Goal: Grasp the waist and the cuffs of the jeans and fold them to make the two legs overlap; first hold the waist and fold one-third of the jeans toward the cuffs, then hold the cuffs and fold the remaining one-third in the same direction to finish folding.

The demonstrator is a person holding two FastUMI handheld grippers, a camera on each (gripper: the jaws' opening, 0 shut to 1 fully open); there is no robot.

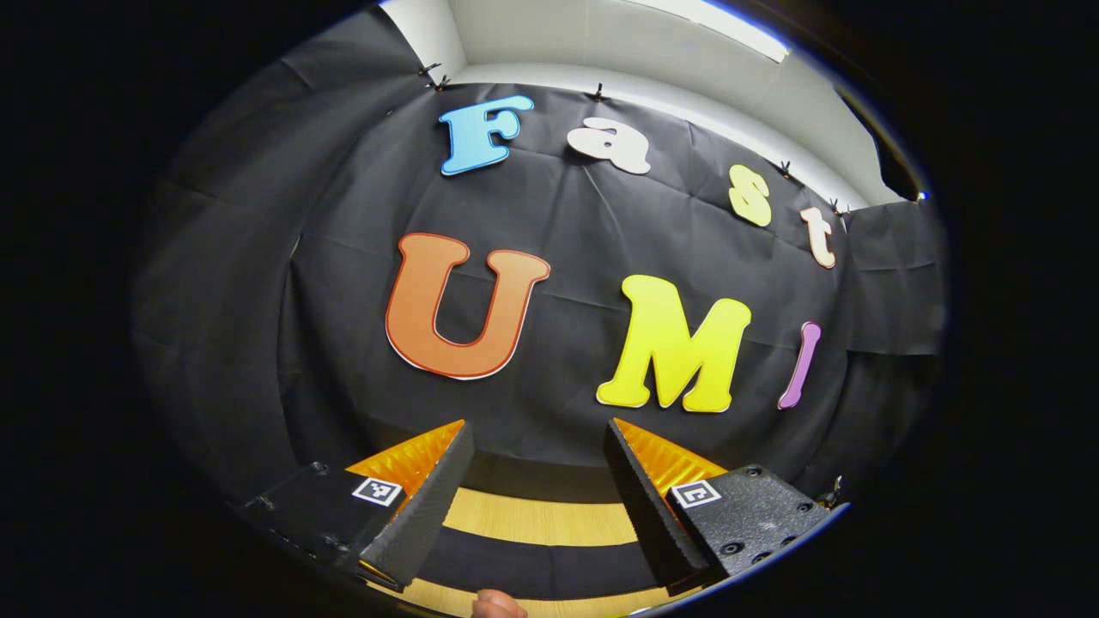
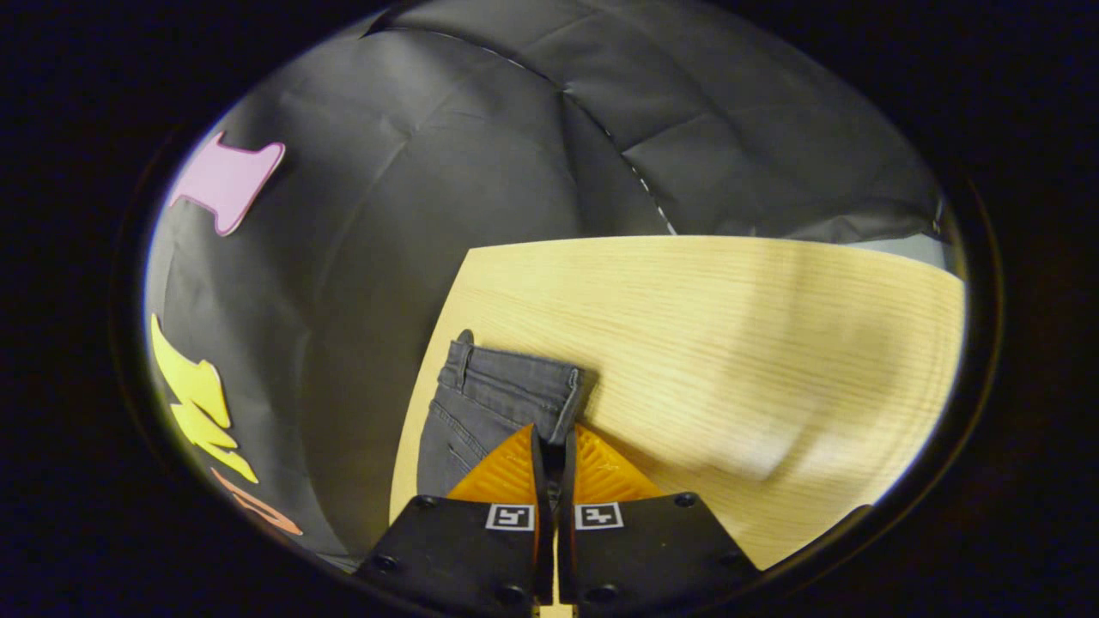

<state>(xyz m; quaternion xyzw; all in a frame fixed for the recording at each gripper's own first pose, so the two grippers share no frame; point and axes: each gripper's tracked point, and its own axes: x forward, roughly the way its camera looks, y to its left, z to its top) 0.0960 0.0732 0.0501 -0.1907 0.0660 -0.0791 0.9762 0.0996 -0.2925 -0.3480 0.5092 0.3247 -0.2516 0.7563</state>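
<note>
Right tongs (image 2: 554, 446) pinched tight on the waistband corner of the grey jeans (image 2: 489, 403) near the desk (image 2: 730, 343) edge, left tongs (image 1: 537, 463) spread open and empty aloft; limp, weighty denim, best held at that stiff band.

Black cloth wall (image 1: 558, 223); wooden table (image 2: 730, 343); ceiling light (image 1: 721, 26)

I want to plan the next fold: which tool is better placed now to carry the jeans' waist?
Right. The right tool sits closed at the waist edge of the jeans on the table. The left tool is open, raised, facing the booth wall.
</note>
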